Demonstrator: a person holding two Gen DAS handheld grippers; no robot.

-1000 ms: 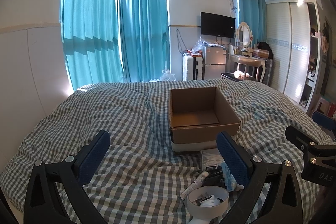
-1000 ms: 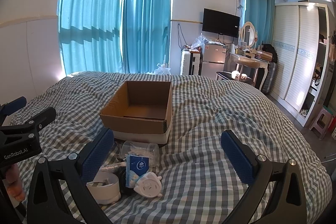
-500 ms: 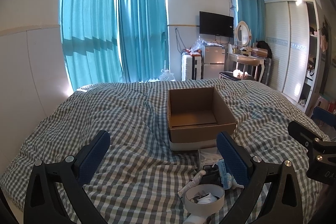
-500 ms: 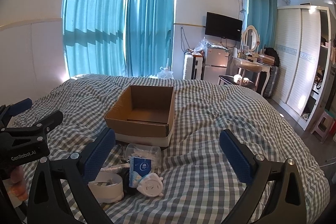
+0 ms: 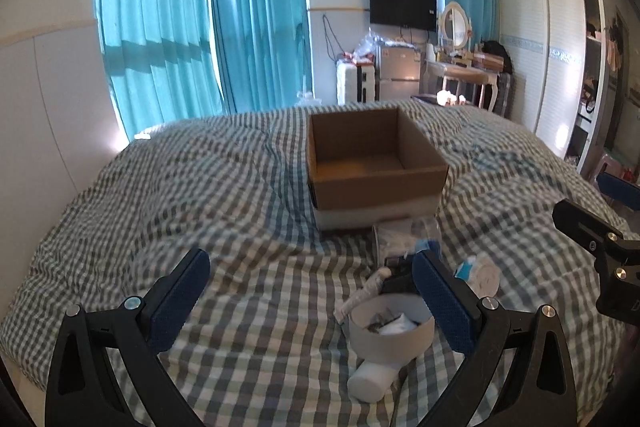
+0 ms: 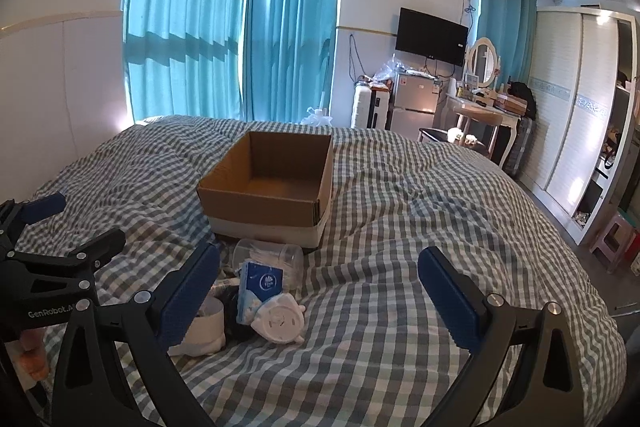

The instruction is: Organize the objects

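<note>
Both grippers dropped closer toward clutter since second ago. Left gripper (image 5: 308, 287) jaws spread, empty; right gripper (image 6: 320, 285) same. Cardboard box (image 6: 272, 187) empty on bed (image 6: 400, 227). Clutter just before box: tape roll (image 5: 390, 327), mask (image 6: 280, 321), possibly tissue pack (image 6: 262, 281). Nothing packed yet.

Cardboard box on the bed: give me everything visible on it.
The cardboard box is brown corrugated card, square, open-topped and upright, with nothing visible inside. A white band runs along its base. It sits mid-bed on the checked duvet, and a clear plastic container lies just in front of it. Neither gripper touches it.
</note>
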